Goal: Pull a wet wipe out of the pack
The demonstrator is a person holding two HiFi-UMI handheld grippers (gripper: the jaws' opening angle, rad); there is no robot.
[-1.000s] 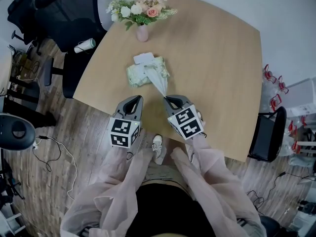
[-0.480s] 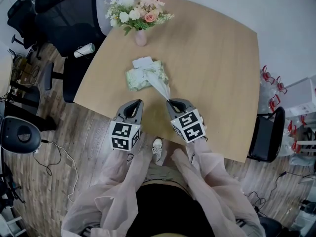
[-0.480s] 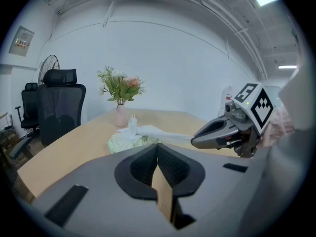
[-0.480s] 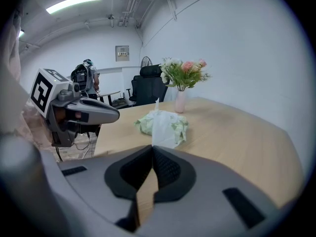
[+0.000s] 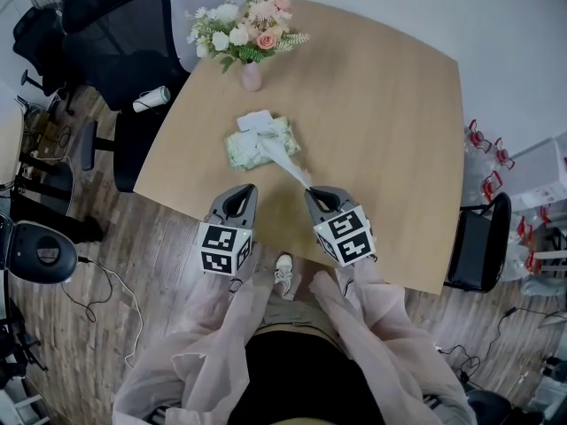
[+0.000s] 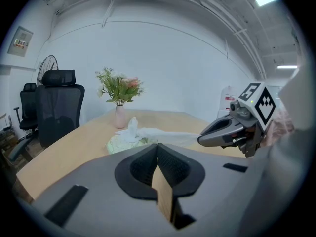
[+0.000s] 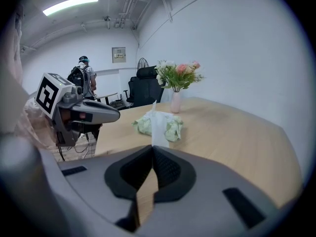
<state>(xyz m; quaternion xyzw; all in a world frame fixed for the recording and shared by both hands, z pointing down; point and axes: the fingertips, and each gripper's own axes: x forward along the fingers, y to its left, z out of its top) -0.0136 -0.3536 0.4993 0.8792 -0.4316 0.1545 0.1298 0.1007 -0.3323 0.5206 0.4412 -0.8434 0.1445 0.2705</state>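
Observation:
The pale green wet wipe pack lies on the wooden table, its white lid flap open. A white wet wipe stretches taut from the pack's opening to my right gripper, which is shut on the wipe's end. In the right gripper view the wipe rises from the pack into the closed jaws. My left gripper hovers at the table's near edge, left of the wipe, jaws shut with nothing in them. From the left gripper view the wipe runs across to the right gripper.
A pink vase of flowers stands beyond the pack. A black office chair is at the table's left, another dark chair at the right. A person stands far off in the right gripper view.
My right gripper has drawn back and slightly right with the wipe, which is pulled out longer from the pack. The left gripper has stayed in place.

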